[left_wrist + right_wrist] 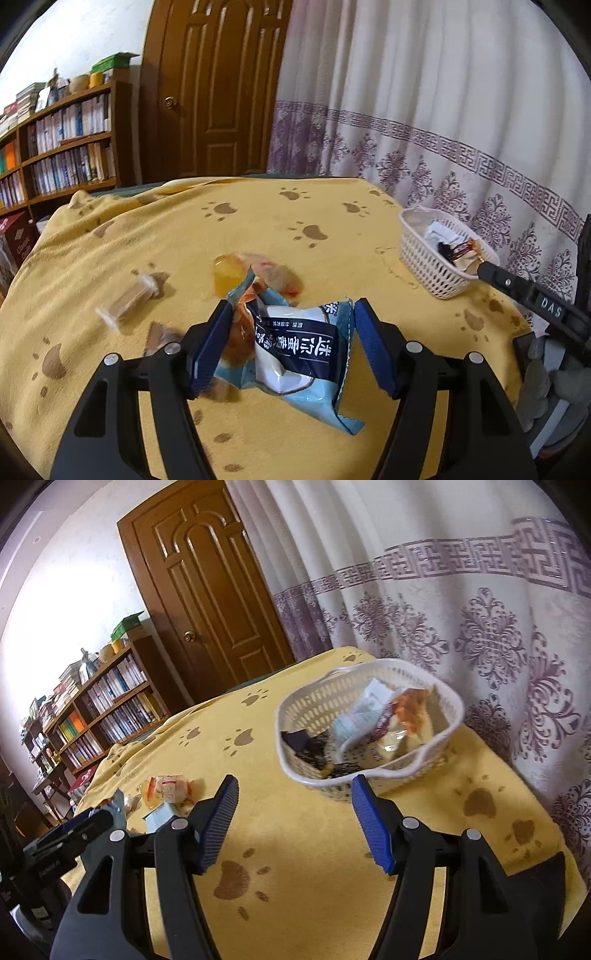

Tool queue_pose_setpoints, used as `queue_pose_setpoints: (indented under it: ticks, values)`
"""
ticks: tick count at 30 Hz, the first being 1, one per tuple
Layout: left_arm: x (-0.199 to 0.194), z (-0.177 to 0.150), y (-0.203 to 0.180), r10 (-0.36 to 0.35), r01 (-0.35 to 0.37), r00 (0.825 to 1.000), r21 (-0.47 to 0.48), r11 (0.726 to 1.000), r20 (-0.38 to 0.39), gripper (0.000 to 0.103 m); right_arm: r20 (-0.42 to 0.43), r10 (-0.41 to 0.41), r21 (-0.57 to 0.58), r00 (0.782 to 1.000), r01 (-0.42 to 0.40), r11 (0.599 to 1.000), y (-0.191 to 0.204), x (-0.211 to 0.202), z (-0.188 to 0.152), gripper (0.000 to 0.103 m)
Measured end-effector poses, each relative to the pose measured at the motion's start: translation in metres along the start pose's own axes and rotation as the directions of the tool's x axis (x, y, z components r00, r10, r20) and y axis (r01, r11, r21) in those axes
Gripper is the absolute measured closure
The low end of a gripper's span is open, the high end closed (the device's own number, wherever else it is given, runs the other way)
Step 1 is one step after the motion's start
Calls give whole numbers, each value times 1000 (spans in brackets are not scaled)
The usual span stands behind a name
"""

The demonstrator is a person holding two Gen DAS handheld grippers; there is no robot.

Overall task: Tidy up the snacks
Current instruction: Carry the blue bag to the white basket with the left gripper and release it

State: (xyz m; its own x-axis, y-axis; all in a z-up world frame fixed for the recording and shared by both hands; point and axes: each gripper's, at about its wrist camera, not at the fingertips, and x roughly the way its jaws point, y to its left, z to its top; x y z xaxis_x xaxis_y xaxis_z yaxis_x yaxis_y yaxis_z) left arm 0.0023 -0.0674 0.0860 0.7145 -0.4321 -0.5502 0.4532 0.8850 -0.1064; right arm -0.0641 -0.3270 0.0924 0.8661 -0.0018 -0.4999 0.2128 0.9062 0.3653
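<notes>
A blue snack packet (295, 354) lies on the yellow paw-print cloth (110, 258) between the fingers of my left gripper (291, 317), which is open around it; the left pad is close to it, the right pad apart. An orange jelly-like snack and a clear wrapped snack (258, 273) lie just beyond. A brown wrapped stick (129, 299) lies to the left. A white basket (369, 716) with several snack packets stands just ahead of my right gripper (293, 794), which is open and empty. The basket also shows in the left wrist view (439, 251).
A curtain (443, 110) hangs behind the table on the right. A wooden door (218, 85) and a bookshelf (62, 144) stand at the back left. A wrapped snack (170, 788) lies left of the right gripper. The table edge runs along the right.
</notes>
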Motion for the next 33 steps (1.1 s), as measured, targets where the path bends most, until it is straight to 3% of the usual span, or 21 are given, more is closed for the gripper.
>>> queue_pose_setpoints:
  ticks: [5, 21, 33]
  values:
    - [12, 18, -28, -34, 34, 999, 43, 998, -5, 35, 16, -7, 9, 1000, 7, 1000, -12, -7, -3, 38]
    - [60, 83, -114, -170, 169, 985, 118, 979, -2, 35, -44, 7, 92, 999, -3, 996, -40, 5, -22, 38]
    - [100, 101, -164, -244, 246, 969, 150, 957, -35, 35, -79, 17, 127, 997, -7, 992, -49, 15, -27, 38]
